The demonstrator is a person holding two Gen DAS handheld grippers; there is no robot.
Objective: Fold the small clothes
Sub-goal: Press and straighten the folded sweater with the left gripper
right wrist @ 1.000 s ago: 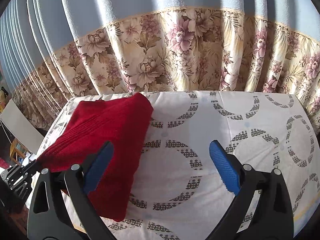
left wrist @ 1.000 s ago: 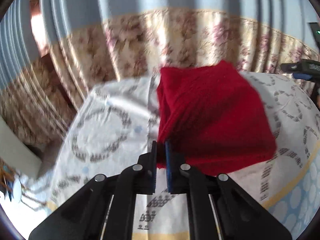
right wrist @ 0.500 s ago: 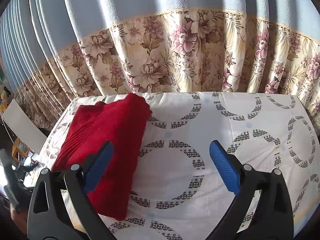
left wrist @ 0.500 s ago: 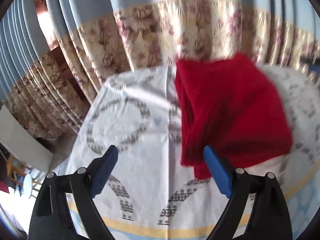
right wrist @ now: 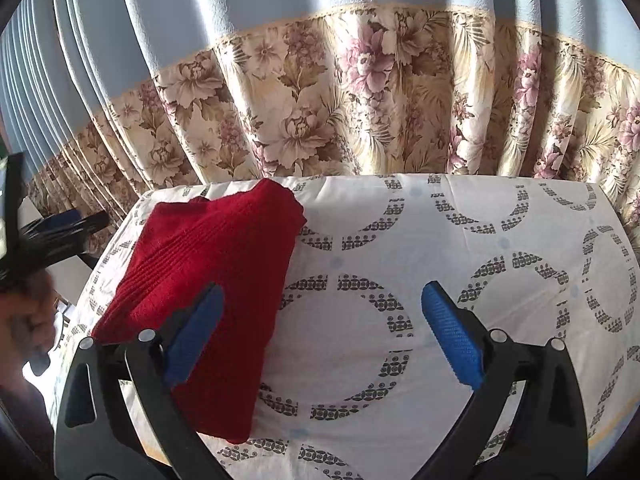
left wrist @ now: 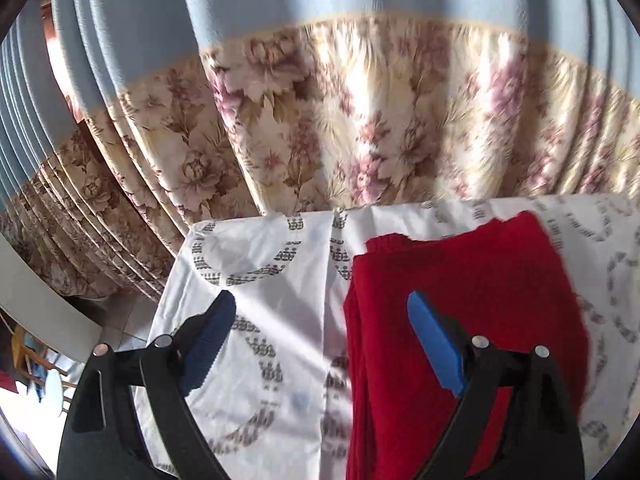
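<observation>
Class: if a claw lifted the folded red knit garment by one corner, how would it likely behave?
The red knit garment would probably droop and unfold: it is soft ribbed cloth in loose layers. It likely won't slide easily, since its coarse knit rests on the tablecloth.

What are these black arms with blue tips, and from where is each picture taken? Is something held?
No robot here: a person carries a hand-held gripper in each hand, with a camera looking along its two fingers. One picture is from the left hand-held gripper, the other from the right hand-held gripper. Both stand open and hold nothing. A folded red knitted garment lies on a table covered with a white patterned cloth. Behind hangs a blue and floral curtain.
</observation>
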